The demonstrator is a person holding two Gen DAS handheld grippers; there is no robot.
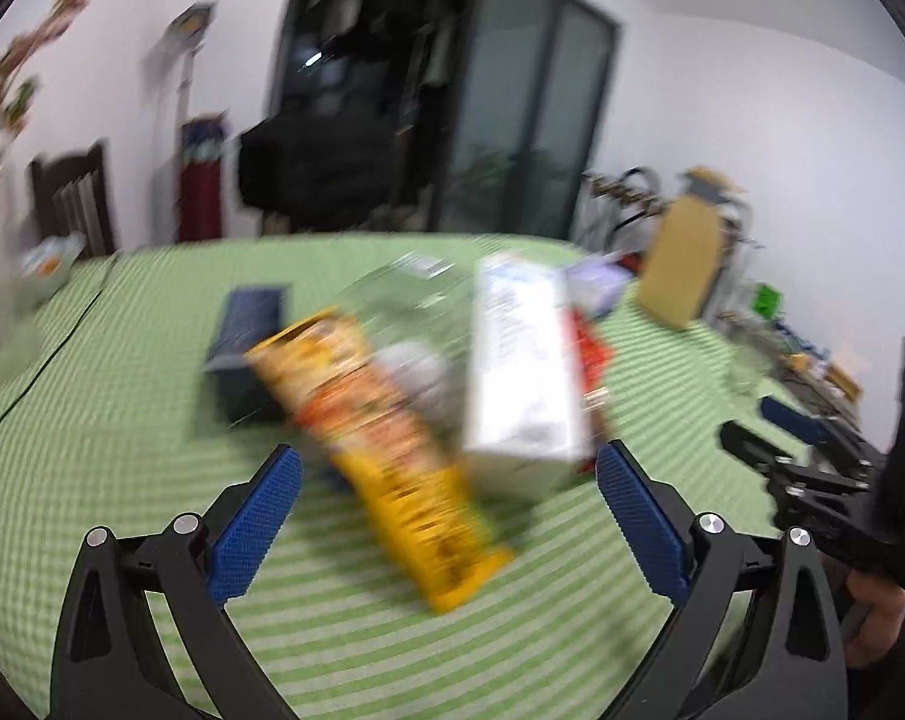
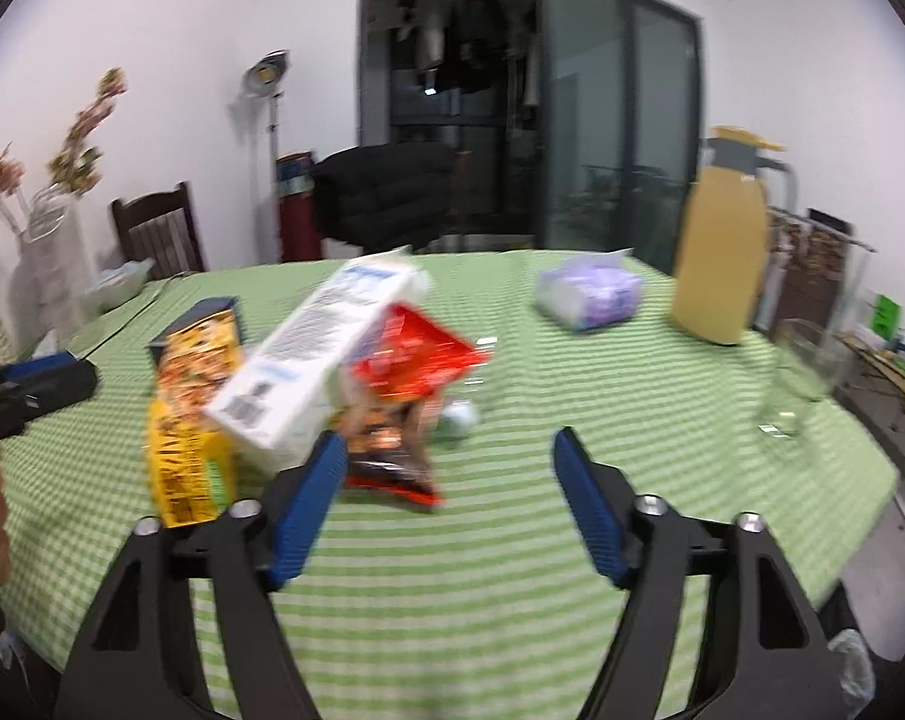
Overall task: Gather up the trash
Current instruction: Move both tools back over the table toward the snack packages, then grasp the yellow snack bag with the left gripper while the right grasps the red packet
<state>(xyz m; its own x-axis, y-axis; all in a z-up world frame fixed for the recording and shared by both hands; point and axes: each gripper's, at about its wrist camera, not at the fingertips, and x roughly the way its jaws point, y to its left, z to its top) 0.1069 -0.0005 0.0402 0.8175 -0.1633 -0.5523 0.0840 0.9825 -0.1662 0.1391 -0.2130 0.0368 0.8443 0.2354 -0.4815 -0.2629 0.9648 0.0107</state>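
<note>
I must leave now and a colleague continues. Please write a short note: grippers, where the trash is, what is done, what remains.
Left gripper: open, empty, facing the pile.
Right gripper: open, empty, close to the red snack bag.
Trash lies heaped mid-table: yellow box, white carton, red snack bag, a clear bottle behind them.
Done: nothing picked up.
Left: collect the whole pile.

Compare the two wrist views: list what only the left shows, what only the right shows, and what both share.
Only left: the dark blue box clearly behind the pile.
Only right: the drinking glass and the flower vases.
Both: yellow snack box, white carton, red wrapper, yellow jug, green checked tablecloth; both grippers' jaws open.
</note>
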